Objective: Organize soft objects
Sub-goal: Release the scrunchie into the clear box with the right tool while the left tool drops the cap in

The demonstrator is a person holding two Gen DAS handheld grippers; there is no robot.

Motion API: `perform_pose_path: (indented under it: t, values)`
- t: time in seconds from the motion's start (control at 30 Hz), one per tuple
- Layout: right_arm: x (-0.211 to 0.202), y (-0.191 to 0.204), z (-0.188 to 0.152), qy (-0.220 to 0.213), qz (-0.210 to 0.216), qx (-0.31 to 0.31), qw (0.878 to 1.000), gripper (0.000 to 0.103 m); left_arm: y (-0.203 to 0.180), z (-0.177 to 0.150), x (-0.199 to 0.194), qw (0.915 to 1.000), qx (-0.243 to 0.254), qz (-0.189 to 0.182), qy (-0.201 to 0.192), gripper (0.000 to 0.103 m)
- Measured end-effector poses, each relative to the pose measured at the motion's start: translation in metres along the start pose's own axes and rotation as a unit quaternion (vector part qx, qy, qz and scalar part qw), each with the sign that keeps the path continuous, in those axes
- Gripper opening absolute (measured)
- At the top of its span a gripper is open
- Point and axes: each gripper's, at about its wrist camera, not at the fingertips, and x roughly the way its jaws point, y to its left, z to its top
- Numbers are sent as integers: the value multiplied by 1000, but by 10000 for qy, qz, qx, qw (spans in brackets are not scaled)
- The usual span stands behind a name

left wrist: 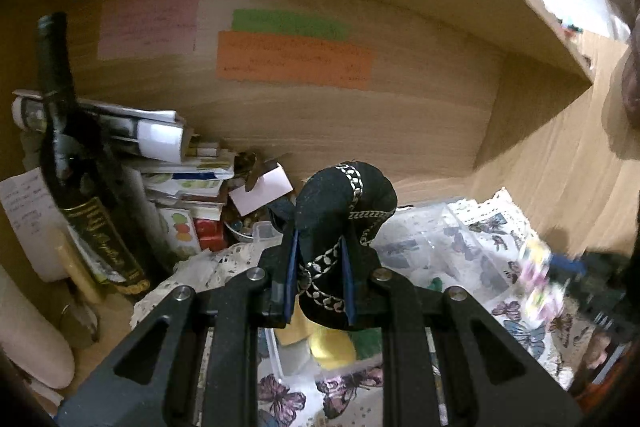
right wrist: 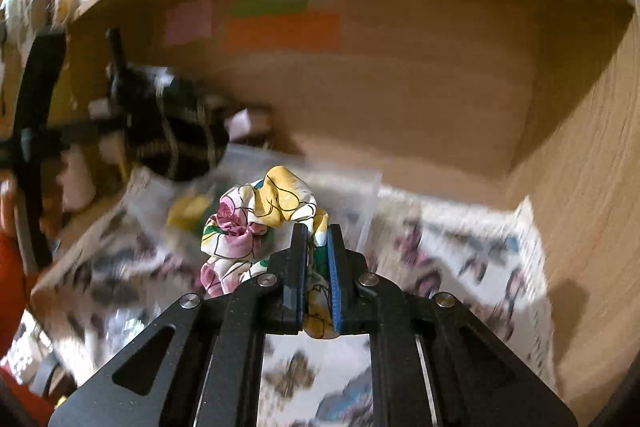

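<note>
- Left claw [left wrist: 319, 279]: I have it clamped on a black velvet scrunchie with silver chain-pattern trim [left wrist: 344, 211]; the fabric bulges up and forward past the blue-edged fingers [left wrist: 291, 275].
- Right claw [right wrist: 318, 279]: clamped on a floral satin scrunchie in yellow, pink and white [right wrist: 260, 223]; most of the ring hangs out to the left of the fingers, only one fold is pinched.
- Step in hand, as I judge it: both soft items are lifted and in transit over a clear plastic compartment box [left wrist: 460, 239] on the butterfly-print cloth [left wrist: 516, 335] covering the desk.
- The box already holds yellow and green soft pieces [left wrist: 332, 343], directly below the left claw.
- Next move, I judge: pick a free compartment, lower each claw over it, then part the fingers; the right-wrist view is blurred, so steady first.
- Nearby: dark glass bottle with gold label [left wrist: 80, 195], stacked papers [left wrist: 160, 147].
</note>
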Motion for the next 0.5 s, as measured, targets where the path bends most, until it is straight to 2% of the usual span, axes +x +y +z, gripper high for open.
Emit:
perform_pose_path:
  t: [0.17,0.3,0.5]
  values:
    - [32,-2,23,-14,-144,15,9999,9,-5,-7,28,9995,78,75,308,19]
    - [67,0,31,252,-190,-41,9995,9,-5,-14,47,9983,85,81,563,19]
    - [116,7,25,792,-131,-255,9965,9,3,-27,77,9931,-144,-40,1166,19]
